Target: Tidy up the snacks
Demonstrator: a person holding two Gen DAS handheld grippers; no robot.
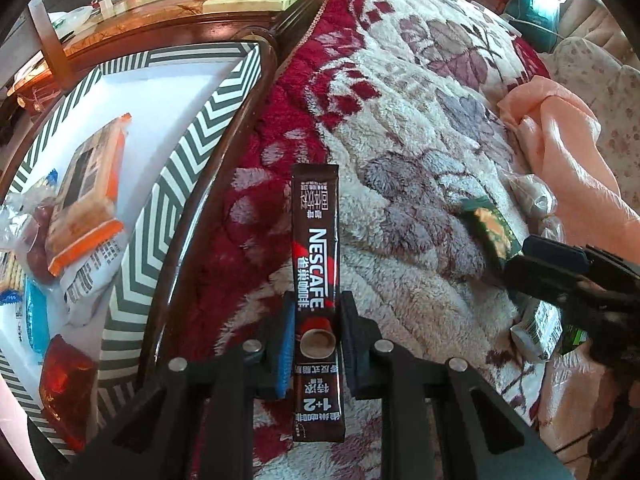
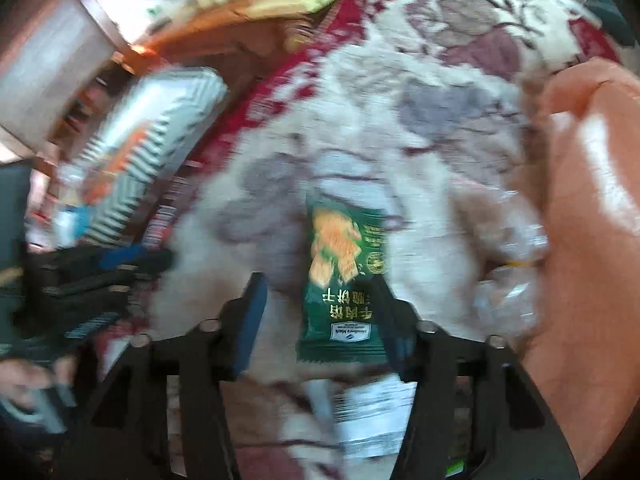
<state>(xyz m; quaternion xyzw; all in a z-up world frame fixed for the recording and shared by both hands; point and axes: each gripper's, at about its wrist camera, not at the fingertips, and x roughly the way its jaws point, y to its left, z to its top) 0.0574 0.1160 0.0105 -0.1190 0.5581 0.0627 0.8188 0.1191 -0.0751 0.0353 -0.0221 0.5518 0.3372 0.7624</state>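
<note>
My left gripper point(image 1: 316, 300) is shut on a dark brown Nescafe coffee stick point(image 1: 316, 240), which stands up between the blue pads above the fluffy floral blanket point(image 1: 420, 120). A white tray with a chevron rim point(image 1: 192, 148) lies to the left and holds several snack packets, among them an orange-edged biscuit pack point(image 1: 86, 196). My right gripper point(image 2: 316, 292) is open over the blanket, with a green snack packet point(image 2: 346, 276) lying between its fingers, against the right one. The right wrist view is blurred. The right gripper also shows at the right edge of the left wrist view point(image 1: 560, 276).
A wooden table edge point(image 1: 224, 184) runs beside the tray. A peach cloth point(image 1: 572, 152) lies at the right of the blanket. Clear plastic bags point(image 2: 516, 264) and a white-labelled packet point(image 2: 372, 420) lie near the right gripper. A red wrapped snack point(image 1: 66, 384) sits in the tray.
</note>
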